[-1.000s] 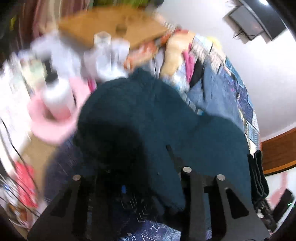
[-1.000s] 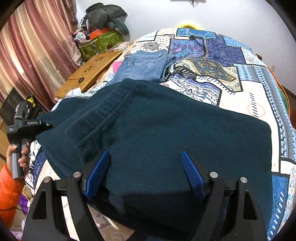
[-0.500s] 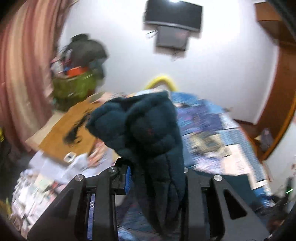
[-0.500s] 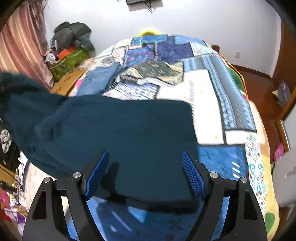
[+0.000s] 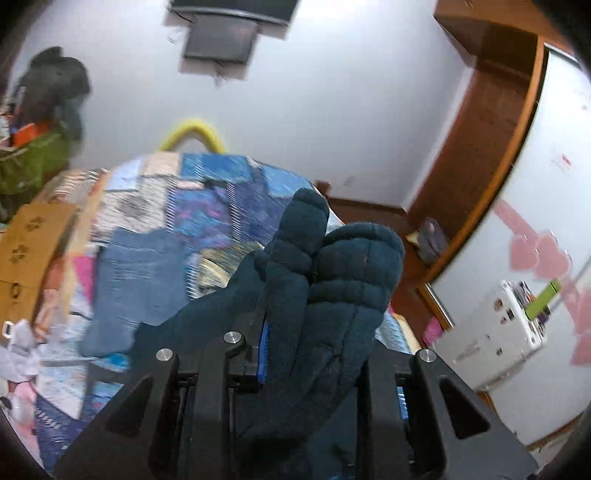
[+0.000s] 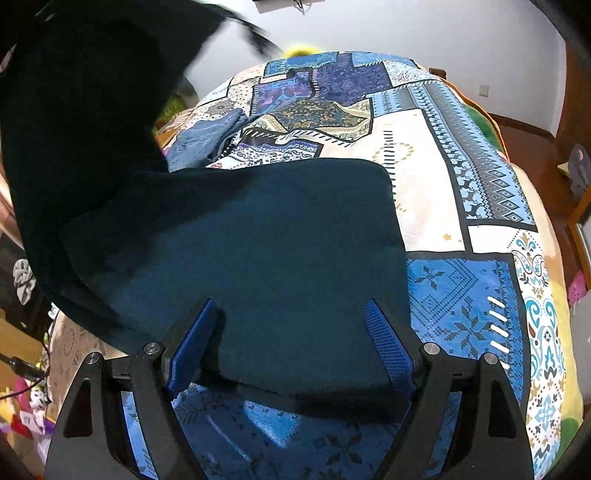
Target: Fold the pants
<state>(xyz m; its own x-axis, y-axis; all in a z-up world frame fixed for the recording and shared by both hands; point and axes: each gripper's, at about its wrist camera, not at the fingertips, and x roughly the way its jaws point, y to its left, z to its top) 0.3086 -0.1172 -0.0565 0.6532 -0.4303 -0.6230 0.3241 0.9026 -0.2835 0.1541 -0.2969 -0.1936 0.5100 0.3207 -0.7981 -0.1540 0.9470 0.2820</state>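
Note:
Dark teal fleece pants (image 6: 258, 251) lie on the patchwork bedspread (image 6: 461, 177). My left gripper (image 5: 317, 332) is shut on a bunched end of the pants (image 5: 332, 280) and holds it up in the air above the bed. In the right wrist view that lifted end hangs as a dark mass (image 6: 81, 110) at the upper left. My right gripper (image 6: 291, 339) is open, its blue pads (image 6: 388, 350) straddling the near edge of the flat part of the pants.
Folded blue jeans (image 6: 207, 136) lie on the bed's far left, also in the left wrist view (image 5: 136, 273). A wooden board (image 5: 26, 251) and clutter sit left of the bed. A wall-mounted TV (image 5: 229, 33) and a wooden door frame (image 5: 491, 122) are beyond.
My left gripper has lifted the bunched pants end up from the bed's left side and swung it over toward the bed's middle. The right gripper has stayed open at the near edge.

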